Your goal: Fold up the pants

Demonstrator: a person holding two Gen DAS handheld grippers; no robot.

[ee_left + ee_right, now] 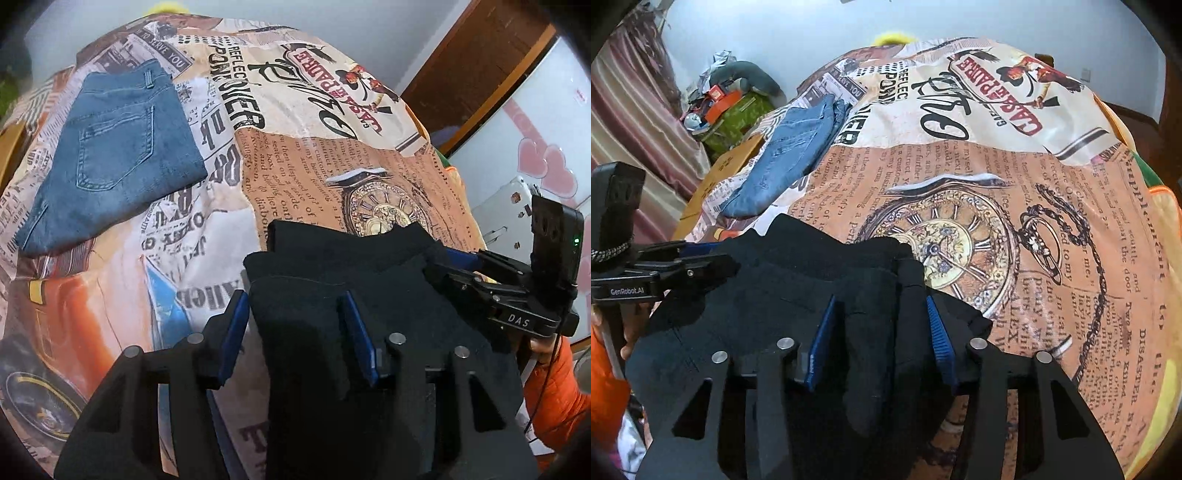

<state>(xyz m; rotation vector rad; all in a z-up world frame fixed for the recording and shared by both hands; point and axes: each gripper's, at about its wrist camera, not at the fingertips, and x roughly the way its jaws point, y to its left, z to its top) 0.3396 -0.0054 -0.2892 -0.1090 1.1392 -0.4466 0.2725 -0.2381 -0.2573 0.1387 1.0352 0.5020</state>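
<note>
Folding is well under way on a bed spread with a newspaper-print bedsheet point(317, 173), where a pair of black pants point(332, 280) is bunching in several layers at the near edge, just short of the printed pocket watch. The left gripper point(295, 325) is reaching into the dark cloth, its blue-padded fingers point(236, 332) spread fairly wide with a fold of the fabric lying between them; whether they are pressing on it cannot be told. The right gripper point(879, 332) is doing much the same at the other side of the bundle, its fingers point(938, 332) also standing apart around a ridge of cloth. Each tool is showing in the other's view, coming in at the flank of the pants. Farther up the bed, well apart from the black pair, a pair of blue jeans point(110, 155) is lying already folded into a neat rectangle with its back pocket facing up. Judging from the layers, the black pants are partway through: they are doubled over but still rumpled and uneven, so at least a final fold and a smoothing appear to be left.
</note>
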